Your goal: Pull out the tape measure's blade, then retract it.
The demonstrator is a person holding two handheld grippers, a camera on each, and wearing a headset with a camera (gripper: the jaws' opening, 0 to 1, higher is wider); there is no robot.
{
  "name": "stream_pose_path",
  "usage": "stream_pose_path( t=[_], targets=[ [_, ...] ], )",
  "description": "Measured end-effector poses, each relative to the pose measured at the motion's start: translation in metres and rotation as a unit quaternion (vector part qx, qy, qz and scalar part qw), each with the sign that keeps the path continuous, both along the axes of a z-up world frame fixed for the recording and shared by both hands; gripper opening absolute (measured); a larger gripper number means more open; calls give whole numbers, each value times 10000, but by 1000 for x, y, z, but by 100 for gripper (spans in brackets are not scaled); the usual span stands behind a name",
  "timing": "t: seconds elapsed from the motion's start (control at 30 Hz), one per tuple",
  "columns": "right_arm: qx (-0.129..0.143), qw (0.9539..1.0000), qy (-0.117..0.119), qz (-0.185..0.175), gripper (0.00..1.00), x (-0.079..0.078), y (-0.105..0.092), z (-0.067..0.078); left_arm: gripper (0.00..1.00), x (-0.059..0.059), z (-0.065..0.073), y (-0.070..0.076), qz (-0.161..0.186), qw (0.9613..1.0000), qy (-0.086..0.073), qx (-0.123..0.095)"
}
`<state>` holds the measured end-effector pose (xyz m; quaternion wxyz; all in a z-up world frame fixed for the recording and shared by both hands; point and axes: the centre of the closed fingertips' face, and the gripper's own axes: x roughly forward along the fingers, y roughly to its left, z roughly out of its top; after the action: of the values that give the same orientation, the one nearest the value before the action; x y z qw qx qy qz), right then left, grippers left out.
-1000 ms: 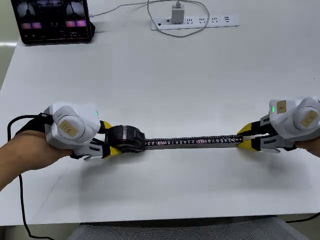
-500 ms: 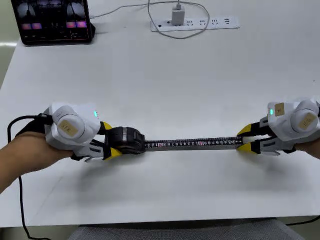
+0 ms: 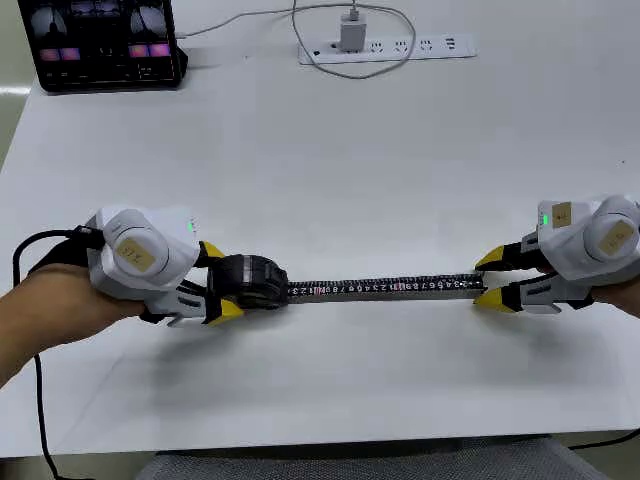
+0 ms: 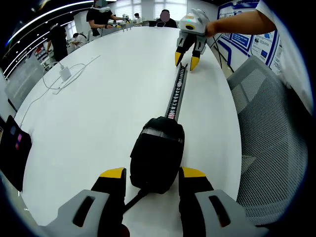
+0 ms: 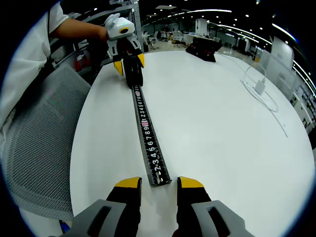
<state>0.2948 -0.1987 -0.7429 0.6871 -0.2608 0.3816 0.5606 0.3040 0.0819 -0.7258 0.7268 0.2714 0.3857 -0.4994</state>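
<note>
A black tape measure (image 3: 250,283) lies on the white table (image 3: 330,170), with my left gripper (image 3: 220,281) shut on its case. In the left gripper view the case (image 4: 158,155) sits tight between the yellow-tipped fingers (image 4: 112,174). The dark numbered blade (image 3: 385,287) runs out flat along the table to the right. Its end (image 5: 160,178) lies between the spread tips of my right gripper (image 5: 159,183), which is open and not pinching it. In the head view the right gripper (image 3: 492,280) stands at the blade's far end.
A dark screen (image 3: 105,40) stands at the back left. A white power strip (image 3: 390,43) with a charger and cable lies at the back centre. A black cable (image 3: 30,300) trails off the left gripper. A grey mesh chair (image 3: 350,465) is below the near edge.
The right gripper's jaws have spread slightly apart around the blade's end. The blade stays extended and the left gripper keeps hold of the case.
</note>
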Motion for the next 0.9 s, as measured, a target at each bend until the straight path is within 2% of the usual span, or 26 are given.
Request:
stream_pose_path(
  t=[0.07, 0.4, 0.57, 0.6, 0.67, 0.83, 0.9],
  targets=[
    [18, 10000, 30, -57, 29, -2, 0, 1, 41, -1, 3, 0, 88, 9999, 35, -75],
    [221, 9992, 60, -341, 45, -5, 2, 11, 58, 1, 13, 3, 430, 9988, -10, -214],
    [277, 9985, -1, -470, 50, -7, 3, 16, 67, 1, 18, 2, 593, 9977, -101, -314],
    [303, 9982, -3, -513, 51, -7, 3, 17, 69, 3, 20, 3, 660, 9971, -184, -322],
    [322, 9978, -33, -581, 53, -8, 3, 20, 72, 2, 22, 4, 701, 9967, -192, -355],
    [372, 9969, -126, -679, 58, -11, 4, 24, 73, 0, 28, 11, 911, 9945, -223, -469],
    [428, 9960, -132, -769, 59, -12, 4, 26, 75, 1, 31, 14, 1045, 9927, -282, -538]
  ],
)
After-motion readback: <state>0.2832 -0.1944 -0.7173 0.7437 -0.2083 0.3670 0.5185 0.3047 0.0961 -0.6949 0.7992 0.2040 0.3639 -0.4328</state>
